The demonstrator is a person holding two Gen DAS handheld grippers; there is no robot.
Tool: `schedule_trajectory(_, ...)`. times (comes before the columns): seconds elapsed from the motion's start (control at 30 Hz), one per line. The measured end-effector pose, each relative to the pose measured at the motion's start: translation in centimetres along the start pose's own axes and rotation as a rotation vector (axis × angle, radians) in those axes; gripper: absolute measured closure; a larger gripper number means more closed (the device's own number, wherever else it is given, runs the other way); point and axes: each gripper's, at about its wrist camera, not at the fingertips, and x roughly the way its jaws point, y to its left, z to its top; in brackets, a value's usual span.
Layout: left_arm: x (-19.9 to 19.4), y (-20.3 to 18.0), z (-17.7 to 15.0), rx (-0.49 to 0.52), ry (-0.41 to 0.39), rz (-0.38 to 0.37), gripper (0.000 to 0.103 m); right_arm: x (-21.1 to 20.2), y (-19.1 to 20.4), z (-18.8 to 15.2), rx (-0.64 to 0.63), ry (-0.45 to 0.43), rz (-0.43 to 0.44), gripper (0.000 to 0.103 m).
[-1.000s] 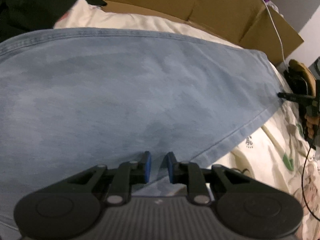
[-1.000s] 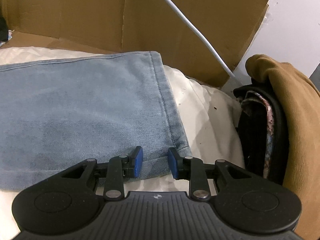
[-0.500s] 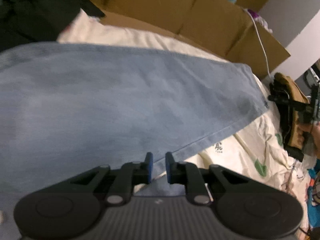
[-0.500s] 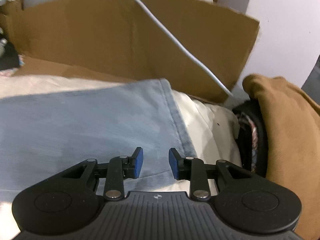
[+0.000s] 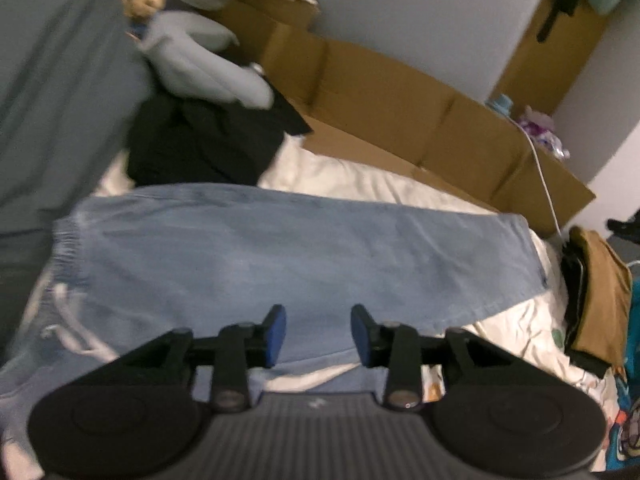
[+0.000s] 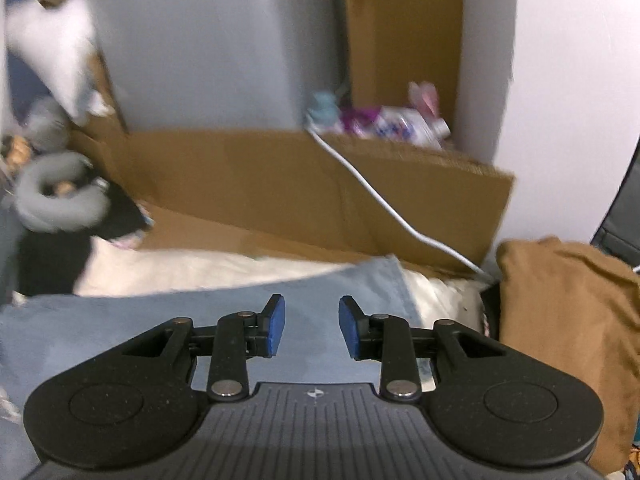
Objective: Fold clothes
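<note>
Light blue jeans (image 5: pixel 280 256) lie flat across a cream bedsheet (image 5: pixel 360 180), folded lengthwise, with the drawstring waistband at the left and the leg hem at the right. My left gripper (image 5: pixel 318 334) hovers well above the jeans' near edge, its jaws opening with nothing between the blue pads. From the right wrist view the hem end of the jeans (image 6: pixel 360 284) shows below my right gripper (image 6: pixel 311 326), which is also raised, its jaws opening and empty.
Flattened cardboard (image 5: pixel 400 112) lines the far side of the bed, with a white cable (image 6: pixel 380 204) draped over it. Black clothing (image 5: pixel 200 140) and grey plush items (image 5: pixel 200 64) sit at the far left. A brown folded garment (image 6: pixel 568 320) on a dark stack lies right of the hem.
Both grippers have risen well clear of the jeans and opened wider. Much more of the jeans, bed and room is in view than before.
</note>
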Motion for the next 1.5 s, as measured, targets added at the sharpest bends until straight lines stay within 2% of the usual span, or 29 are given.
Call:
schedule_trajectory(0.07, -2.8, 0.2, 0.4, -0.001, -0.008, 0.032, 0.057, -2.7, 1.1, 1.8, 0.011, 0.02, 0.076, 0.042)
schedule_trajectory(0.13, -5.8, 0.2, 0.6, 0.012, -0.017, 0.043, 0.048, -5.4, 2.3, 3.4, 0.01, 0.046, 0.165, 0.042)
schedule_trajectory(0.2, -8.6, 0.2, 0.8, 0.014, -0.026, 0.06, 0.048, -8.5, 3.7, 4.8, -0.013, 0.053, 0.219, 0.041)
schedule_trajectory(0.33, -13.7, 0.3, 1.0, 0.001, -0.04, 0.106, 0.036, -14.6, 6.2, 7.1, -0.051, 0.042, 0.261, 0.035)
schedule_trajectory(0.47, -17.6, 0.3, 0.8, 0.011, -0.049, 0.146, 0.036, -19.9, 7.6, 8.2, -0.036, 0.015, 0.275, 0.033)
schedule_trajectory(0.53, -19.6, 0.3, 0.6, -0.006, -0.066, 0.146, 0.031, -22.4, 8.0, 8.5, -0.021, 0.002, 0.273, 0.029)
schedule_trajectory(0.63, -22.2, 0.7, 0.3, -0.03, -0.087, 0.154, 0.024, -25.8, 8.6, 8.3, 0.022, 0.002, 0.253, 0.025)
schedule_trajectory(0.73, -24.5, 1.1, 0.0, -0.054, -0.099, 0.166, 0.018, -28.8, 8.5, 7.5, 0.105, -0.023, 0.285, 0.022)
schedule_trajectory(0.8, -25.6, 1.3, 0.0, -0.062, -0.106, 0.17, 0.015, -30.8, 8.7, 6.9, 0.141, -0.047, 0.274, 0.019)
schedule_trajectory(0.9, -26.4, 1.6, -0.4, -0.056, -0.132, 0.171, 0.01, -33.3, 8.8, 5.6, 0.137, -0.077, 0.239, 0.016)
schedule_trajectory(1.03, -25.5, 2.1, -1.1, -0.068, -0.129, 0.168, 0.01, -35.6, 8.2, 3.5, 0.146, -0.138, 0.18, 0.013)
schedule_trajectory(1.13, -24.8, 2.1, -1.8, -0.034, -0.149, 0.147, 0.01, -36.5, 8.1, 1.9, 0.157, -0.194, 0.127, 0.013)
schedule_trajectory(1.27, -23.7, 2.6, -2.6, -0.011, -0.161, 0.111, 0.01, -37.6, 8.4, 0.1, 0.219, -0.254, 0.126, 0.013)
schedule_trajectory(1.4, -22.6, 3.4, -3.3, -0.011, -0.18, 0.078, 0.01, -38.2, 10.1, -1.3, 0.194, -0.292, 0.057, 0.013)
schedule_trajectory(1.5, -21.7, 3.8, -4.0, -0.004, -0.191, 0.066, 0.01, -38.1, 11.0, -2.2, 0.211, -0.306, 0.078, 0.013)
